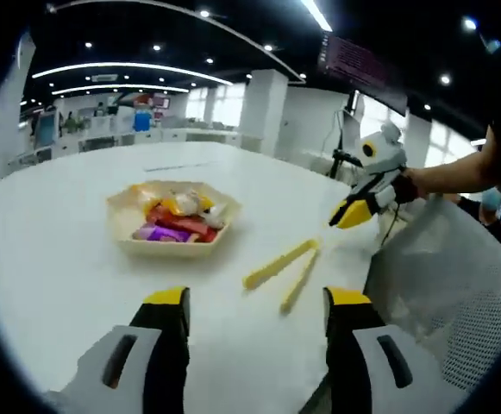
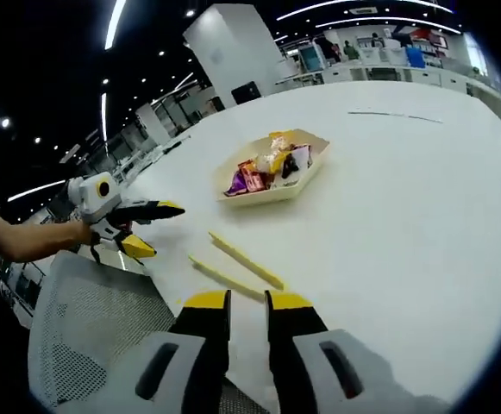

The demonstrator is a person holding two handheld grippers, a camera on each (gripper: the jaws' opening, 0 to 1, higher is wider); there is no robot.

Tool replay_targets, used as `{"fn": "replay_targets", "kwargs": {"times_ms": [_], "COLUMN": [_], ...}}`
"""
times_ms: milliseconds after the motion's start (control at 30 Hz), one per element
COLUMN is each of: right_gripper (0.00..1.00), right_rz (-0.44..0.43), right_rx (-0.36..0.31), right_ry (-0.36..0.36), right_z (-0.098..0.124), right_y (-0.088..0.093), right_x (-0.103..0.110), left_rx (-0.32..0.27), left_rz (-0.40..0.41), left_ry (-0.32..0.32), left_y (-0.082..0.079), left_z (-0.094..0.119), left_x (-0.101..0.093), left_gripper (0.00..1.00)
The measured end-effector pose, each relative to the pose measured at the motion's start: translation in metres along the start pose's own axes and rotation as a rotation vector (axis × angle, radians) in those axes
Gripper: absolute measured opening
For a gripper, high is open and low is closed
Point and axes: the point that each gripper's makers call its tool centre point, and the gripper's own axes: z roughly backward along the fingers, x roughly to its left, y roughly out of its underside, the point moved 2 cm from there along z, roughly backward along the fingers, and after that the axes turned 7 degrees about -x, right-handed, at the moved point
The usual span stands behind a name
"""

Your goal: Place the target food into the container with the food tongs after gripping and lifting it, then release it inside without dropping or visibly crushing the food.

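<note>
Two grippers hang over a big white table [image 1: 52, 250], and the cream hexagonal container [image 1: 174, 217] near its middle is the thing to steer by. Seen from the left gripper view, that container holds a heap of wrapped snacks [image 1: 178, 217] in purple, red, yellow and white. Nearer the table edge than the container, and to its right, lie the yellow food tongs [image 1: 283, 269], flat on the tabletop with their two arms splayed, touched by nothing. The left gripper [image 1: 257, 304] hovers on the near side of the container, its yellow-tipped jaws spread wide with only bare table between them. Further right of the container, a person's hand holds the right gripper [image 1: 352, 213] low over the table edge, its yellow tips together. A grey mesh chair back [image 1: 448, 285] stands beside the table there.

In the right gripper view the right gripper's own jaws sit nearly closed with a narrow slit between them, pinching nothing, and the tongs lie between them and the container.
</note>
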Motion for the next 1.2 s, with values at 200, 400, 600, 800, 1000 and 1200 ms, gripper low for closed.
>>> {"fn": "replay_targets", "kwargs": {"times_ms": [200,400,600,800,1000,1200], "right_gripper": [0.79,1.0,1.0,1.0,1.0,1.0], "right_rz": [0.161,0.261,0.191,0.232,0.247,0.238], "right_rx": [-0.206,-0.204,-0.259,-0.328,-0.303,-0.315], "right_ry": [0.182,0.36,0.341,0.303,0.28,0.273], "right_z": [0.065,0.092,0.093,0.093,0.089,0.088], "right_y": [-0.023,0.001,0.008,0.001,0.005,0.005], "right_x": [-0.003,-0.025,-0.029,-0.019,-0.013,-0.013], "left_rx": [-0.008,-0.016,-0.064,-0.099,-0.066,-0.053], "left_rz": [-0.12,-0.191,-0.153,-0.152,-0.162,-0.168], "left_ry": [-0.298,-0.397,-0.443,-0.404,-0.403,-0.4], "left_y": [-0.016,-0.007,-0.009,-0.011,-0.006,-0.004], "left_z": [0.05,0.071,0.08,0.081,0.082,0.081], "left_x": [0.005,-0.004,0.005,-0.004,-0.005,-0.005], "left_gripper": [0.99,1.0,1.0,1.0,1.0,1.0]}}
